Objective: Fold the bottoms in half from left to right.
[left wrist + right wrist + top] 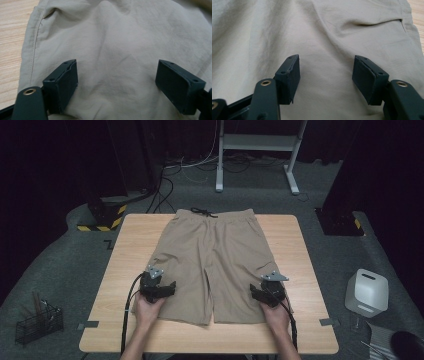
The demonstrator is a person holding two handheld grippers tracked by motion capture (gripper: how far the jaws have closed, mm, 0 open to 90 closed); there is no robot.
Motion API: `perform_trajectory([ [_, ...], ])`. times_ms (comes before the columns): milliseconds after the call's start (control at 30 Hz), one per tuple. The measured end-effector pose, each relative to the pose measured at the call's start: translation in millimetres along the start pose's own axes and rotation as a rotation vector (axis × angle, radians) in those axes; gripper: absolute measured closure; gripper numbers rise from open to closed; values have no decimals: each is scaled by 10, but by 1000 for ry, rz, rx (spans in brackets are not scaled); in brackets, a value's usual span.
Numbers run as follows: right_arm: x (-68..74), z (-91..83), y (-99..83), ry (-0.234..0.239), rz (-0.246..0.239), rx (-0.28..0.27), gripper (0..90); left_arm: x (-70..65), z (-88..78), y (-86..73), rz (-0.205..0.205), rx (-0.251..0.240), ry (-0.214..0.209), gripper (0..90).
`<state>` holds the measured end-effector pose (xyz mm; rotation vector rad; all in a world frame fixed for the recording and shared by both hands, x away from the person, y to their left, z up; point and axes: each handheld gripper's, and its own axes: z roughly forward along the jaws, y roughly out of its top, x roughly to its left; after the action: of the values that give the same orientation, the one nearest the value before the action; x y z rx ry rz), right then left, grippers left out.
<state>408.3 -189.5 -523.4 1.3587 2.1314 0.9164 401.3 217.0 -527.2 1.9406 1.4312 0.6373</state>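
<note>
In the high view, a pair of tan shorts (212,260) is lying flat on the wooden table (125,270), waistband at the far edge, leg hems toward the person. The left gripper (157,287) is sitting over the outer part of the left leg, and the right gripper (270,292) is sitting over the outer part of the right leg, each held in a hand.

In the left gripper view, the jaws are standing spread wide, with bare shorts fabric (117,62) lying between and beyond them; nothing is being pinched. A pocket opening (50,13) is gaping ahead and to the left of the jaws.

In the right gripper view, the jaws are likewise standing spread, the fabric (327,65) lying loose between them. A pocket slit (377,23) is showing ahead and to the right.
</note>
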Motion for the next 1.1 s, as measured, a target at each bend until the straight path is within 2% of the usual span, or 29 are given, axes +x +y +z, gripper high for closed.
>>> perform_trajectory([
  [333, -1, 1, 2, 0, 7, 2, 379, 9, -1, 3, 5, 2, -5, 192],
  [433, -2, 11, 14, 10, 0, 8, 353, 4, -3, 1, 6, -2, -13, 218],
  [567, -16, 4, 80, 31, -3, 67, 329, 6, -20, 5, 20, 4, -24, 244],
  [667, -33, 8, 103, 48, 8, 57, 312, 6, -17, 4, 14, -1, -25, 262],
  [733, -37, -7, 129, 49, 5, 30, 307, 10, -13, 8, 5, -5, -29, 263],
  [867, -33, -13, 187, 59, 4, 21, 324, 39, -7, 26, -34, -17, -75, 261],
  [900, -32, 6, 226, 62, -7, 22, 335, 38, 8, 69, -18, 8, -77, 261],
  [967, -24, 13, 249, 60, -10, 20, 338, 35, 12, 93, -2, 15, -70, 256],
  [1000, -21, 19, 268, 58, -14, 16, 343, 31, 12, 113, 3, 5, -72, 255],
  [1033, -19, 27, 299, 68, -14, 10, 337, 42, 7, 143, -6, -19, -98, 280],
  [1100, -12, 37, 339, 78, -16, 2, 340, 43, 17, 172, 2, -3, -96, 261],
])
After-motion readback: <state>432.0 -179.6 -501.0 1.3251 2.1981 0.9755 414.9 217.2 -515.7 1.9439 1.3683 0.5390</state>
